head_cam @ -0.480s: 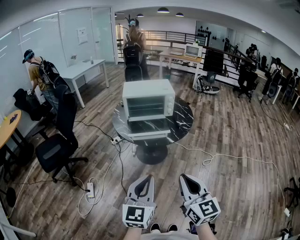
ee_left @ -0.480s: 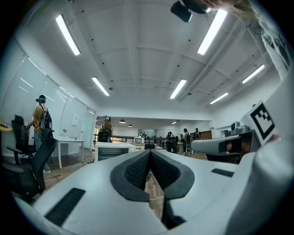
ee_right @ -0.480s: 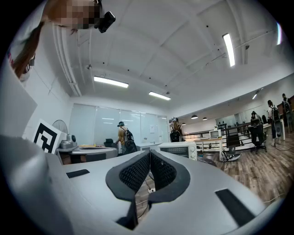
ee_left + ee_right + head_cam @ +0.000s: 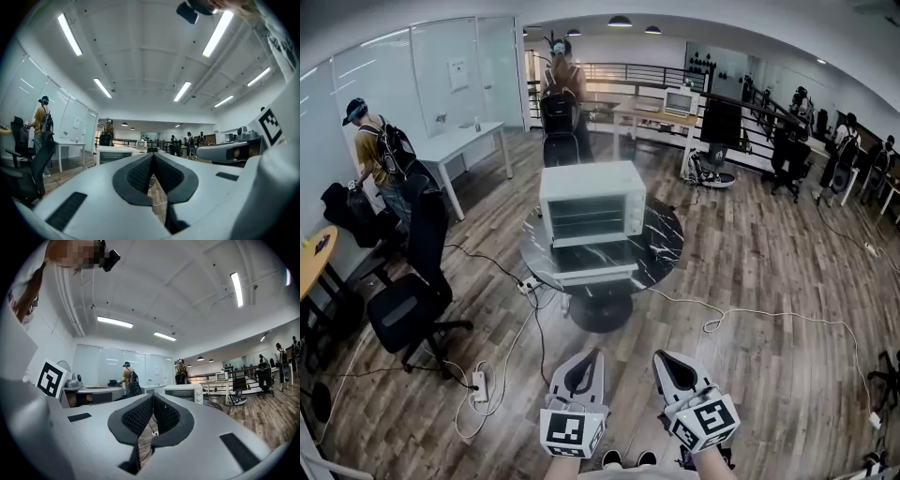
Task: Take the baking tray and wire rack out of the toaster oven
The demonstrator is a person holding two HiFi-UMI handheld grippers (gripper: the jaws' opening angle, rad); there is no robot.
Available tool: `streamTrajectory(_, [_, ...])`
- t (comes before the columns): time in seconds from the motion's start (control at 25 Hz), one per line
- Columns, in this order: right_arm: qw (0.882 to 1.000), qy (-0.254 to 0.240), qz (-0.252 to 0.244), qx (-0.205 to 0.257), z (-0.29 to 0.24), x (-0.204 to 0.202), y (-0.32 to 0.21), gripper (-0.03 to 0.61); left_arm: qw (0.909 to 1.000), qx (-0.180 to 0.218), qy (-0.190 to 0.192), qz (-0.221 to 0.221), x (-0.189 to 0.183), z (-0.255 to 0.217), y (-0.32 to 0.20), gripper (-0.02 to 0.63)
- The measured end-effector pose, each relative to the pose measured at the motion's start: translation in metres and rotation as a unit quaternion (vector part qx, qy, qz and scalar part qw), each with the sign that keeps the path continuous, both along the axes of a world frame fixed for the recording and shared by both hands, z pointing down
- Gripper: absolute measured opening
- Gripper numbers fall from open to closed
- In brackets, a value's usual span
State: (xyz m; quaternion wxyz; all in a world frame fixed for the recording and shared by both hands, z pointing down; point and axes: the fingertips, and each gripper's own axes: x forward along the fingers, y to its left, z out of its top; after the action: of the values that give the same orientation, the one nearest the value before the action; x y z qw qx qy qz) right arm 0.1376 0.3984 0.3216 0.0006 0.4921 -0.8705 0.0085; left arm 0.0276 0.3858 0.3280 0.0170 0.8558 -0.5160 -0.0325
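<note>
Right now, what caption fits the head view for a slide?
Left gripper and right gripper, both shut and empty, face a toaster oven on a round table.

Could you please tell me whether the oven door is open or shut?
Open: the door lies folded down flat in front of the oven.

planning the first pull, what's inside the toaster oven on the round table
The toaster oven on the round table shows faint horizontal bars in its front, probably the wire rack. No baking tray can be made out; the interior is too small and dim here.
</note>
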Motion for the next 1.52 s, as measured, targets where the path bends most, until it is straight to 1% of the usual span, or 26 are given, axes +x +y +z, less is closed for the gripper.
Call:
streamTrajectory(0.16, [1.0,0.0,0.001,0.009,-0.002,-0.003,-0.007,0.002,1.0,0.002,-0.002,0.0,-0.005,0.001,-0.007,0.002])
streamTrajectory(0.32, [0.999,-0.028,0.008,0.019,-0.009,0.0,-0.01,0.003,1.0,0.003,-0.005,0.005,-0.007,0.003,-0.009,0.002])
streamTrajectory(0.52, [0.999,-0.028,0.013,0.017,-0.007,-0.002,-0.018,0.003,0.9999,0.004,-0.006,0.007,-0.01,0.004,-0.013,0.002])
streamTrajectory(0.72, [0.999,-0.031,0.001,0.008,0.0,-0.003,-0.034,0.003,1.0,-0.003,0.005,0.005,-0.007,0.01,-0.026,0.002])
streamTrajectory(0.96, [0.999,-0.035,-0.013,-0.012,0.01,-0.002,-0.08,0.003,0.9998,-0.011,0.01,-0.012,-0.01,0.013,-0.067,0.002])
streamTrajectory(1.12, [0.999,-0.043,-0.022,-0.014,0.012,0.008,-0.121,0.003,0.9995,-0.013,0.011,-0.028,-0.006,0.013,-0.108,0.002])
streamTrajectory(1.36, [0.998,-0.046,-0.037,-0.019,0.013,0.026,-0.18,0.003,0.9984,-0.017,0.0,-0.055,0.006,0.011,-0.163,0.002])
streamTrajectory(1.52, [0.998,-0.045,-0.045,-0.026,0.019,0.037,-0.206,0.003,0.9974,-0.024,0.016,-0.066,0.017,0.012,-0.184,0.002])
